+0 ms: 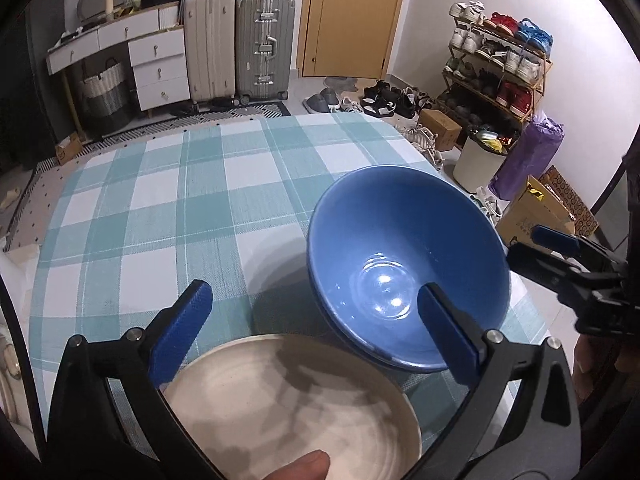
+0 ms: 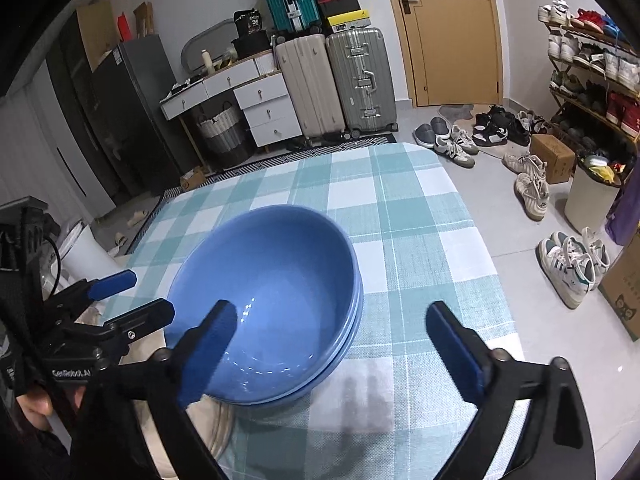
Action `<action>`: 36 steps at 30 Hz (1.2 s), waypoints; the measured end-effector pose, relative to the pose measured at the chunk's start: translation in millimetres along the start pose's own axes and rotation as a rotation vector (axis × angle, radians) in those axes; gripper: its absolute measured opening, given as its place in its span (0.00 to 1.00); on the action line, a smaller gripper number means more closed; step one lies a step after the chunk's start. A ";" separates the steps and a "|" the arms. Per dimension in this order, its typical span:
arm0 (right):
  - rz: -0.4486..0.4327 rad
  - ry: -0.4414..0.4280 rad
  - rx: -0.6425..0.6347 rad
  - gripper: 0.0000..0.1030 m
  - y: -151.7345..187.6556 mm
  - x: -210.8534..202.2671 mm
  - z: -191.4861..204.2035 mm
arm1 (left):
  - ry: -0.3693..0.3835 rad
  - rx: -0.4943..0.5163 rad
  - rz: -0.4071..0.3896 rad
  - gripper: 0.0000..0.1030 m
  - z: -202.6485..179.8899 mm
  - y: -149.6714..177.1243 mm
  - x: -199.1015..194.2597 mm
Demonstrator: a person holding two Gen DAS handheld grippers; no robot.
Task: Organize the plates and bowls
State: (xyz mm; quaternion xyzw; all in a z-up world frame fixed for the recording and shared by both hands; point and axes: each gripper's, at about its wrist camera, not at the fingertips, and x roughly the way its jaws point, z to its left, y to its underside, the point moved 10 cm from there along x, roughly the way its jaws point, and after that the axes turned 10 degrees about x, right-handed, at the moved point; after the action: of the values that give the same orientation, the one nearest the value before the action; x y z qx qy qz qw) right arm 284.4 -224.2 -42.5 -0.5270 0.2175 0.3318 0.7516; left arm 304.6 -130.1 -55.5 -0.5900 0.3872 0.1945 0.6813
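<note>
I am holding my left gripper [image 1: 312, 332] spread wide, gripping nothing, above the cream plate [image 1: 288, 408] at the near table edge. My right gripper [image 2: 332, 344] is also gaping, empty, its left finger over the stacked blue bowls [image 2: 272, 304], which are sitting just right of the plate on the checked tablecloth [image 1: 160, 208].

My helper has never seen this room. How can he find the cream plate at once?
Start at the checked tablecloth. At its near edge sits the cream plate, beside stacked blue bowls. It alone is pale and shallow.
</note>
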 end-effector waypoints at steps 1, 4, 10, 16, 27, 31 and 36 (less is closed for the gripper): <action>-0.001 -0.002 0.008 0.97 -0.2 0.0 -0.8 | -0.001 -0.011 0.002 0.99 3.0 0.3 1.3; 0.011 -0.006 0.035 0.98 1.7 3.7 -4.4 | 0.014 -0.034 0.014 0.99 5.8 2.1 7.4; 0.036 -0.009 0.094 0.98 8.4 13.7 -13.9 | 0.044 -0.080 0.052 0.99 11.3 7.3 25.2; 0.058 -0.033 0.144 0.98 15.2 25.1 -20.2 | 0.085 -0.106 0.076 0.99 11.3 11.8 40.9; 0.076 -0.105 0.218 0.68 22.1 34.6 -22.5 | 0.176 -0.197 0.115 0.63 14.7 17.5 57.6; 0.091 -0.114 0.207 0.59 25.4 37.7 -15.7 | 0.199 -0.199 0.102 0.50 11.5 16.1 57.9; 0.083 -0.127 0.198 0.47 24.1 37.0 -9.1 | 0.211 -0.157 0.084 0.31 0.1 11.1 52.3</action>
State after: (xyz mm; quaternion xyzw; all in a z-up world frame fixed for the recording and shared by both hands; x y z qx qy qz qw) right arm 292.5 -217.3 -86.4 -0.4187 0.2226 0.3723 0.7979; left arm 329.3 -137.5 -102.4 -0.6418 0.4649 0.1894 0.5798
